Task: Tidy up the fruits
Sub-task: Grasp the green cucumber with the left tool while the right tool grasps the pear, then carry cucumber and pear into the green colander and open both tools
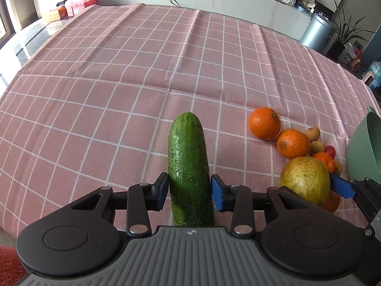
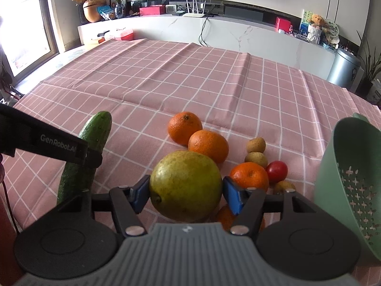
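1. Wide bare pink checked tablecloth beyond the fruit, running to its far edge below a white marble counter.
2. Left gripper closed on cucumber, pads pressing both sides, left of the fruit.
3. Right gripper clamped on pear, oranges just behind.
4. Green colander at the right edge.
5. "GenRobot.AI" printed on the left gripper's side.

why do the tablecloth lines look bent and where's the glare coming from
Left wrist view: fisheye bends the checked tablecloth grid outward; the cucumber in the left tongs stays sharp. Right wrist view: same bowing; the window at left is blown out white, and the pear in the right tongs casts only a soft shadow.
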Demonstrator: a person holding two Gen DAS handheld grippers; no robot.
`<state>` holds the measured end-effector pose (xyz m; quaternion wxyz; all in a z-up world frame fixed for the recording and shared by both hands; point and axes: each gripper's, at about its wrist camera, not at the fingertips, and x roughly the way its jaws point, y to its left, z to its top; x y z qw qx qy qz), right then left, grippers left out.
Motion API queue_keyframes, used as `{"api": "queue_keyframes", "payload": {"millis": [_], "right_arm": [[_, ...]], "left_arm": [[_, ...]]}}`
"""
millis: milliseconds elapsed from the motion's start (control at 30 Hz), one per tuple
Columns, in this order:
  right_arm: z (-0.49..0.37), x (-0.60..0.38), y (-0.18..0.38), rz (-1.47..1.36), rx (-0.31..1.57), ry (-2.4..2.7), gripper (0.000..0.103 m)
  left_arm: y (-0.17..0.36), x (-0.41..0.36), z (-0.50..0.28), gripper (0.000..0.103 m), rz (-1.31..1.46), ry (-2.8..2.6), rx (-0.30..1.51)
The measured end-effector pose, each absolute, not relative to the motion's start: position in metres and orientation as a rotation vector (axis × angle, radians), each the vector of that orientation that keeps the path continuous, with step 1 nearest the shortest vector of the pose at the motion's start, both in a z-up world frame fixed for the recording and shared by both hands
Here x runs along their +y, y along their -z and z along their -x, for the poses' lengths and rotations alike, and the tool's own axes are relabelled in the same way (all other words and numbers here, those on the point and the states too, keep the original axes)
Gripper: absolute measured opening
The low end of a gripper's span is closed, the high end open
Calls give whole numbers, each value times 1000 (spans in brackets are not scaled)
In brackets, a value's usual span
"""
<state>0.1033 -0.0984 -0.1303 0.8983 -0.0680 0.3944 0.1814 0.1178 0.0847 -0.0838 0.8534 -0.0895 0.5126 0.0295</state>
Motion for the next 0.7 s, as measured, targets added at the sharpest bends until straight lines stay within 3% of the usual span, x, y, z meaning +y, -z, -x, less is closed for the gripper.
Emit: {"api": "queue_keyframes", "payload": {"millis": [700], "right_arm": [[-47,-170,65,51,643,-286,61]], "left_arm": [[-18,0,-80,42,95,152,831]]}}
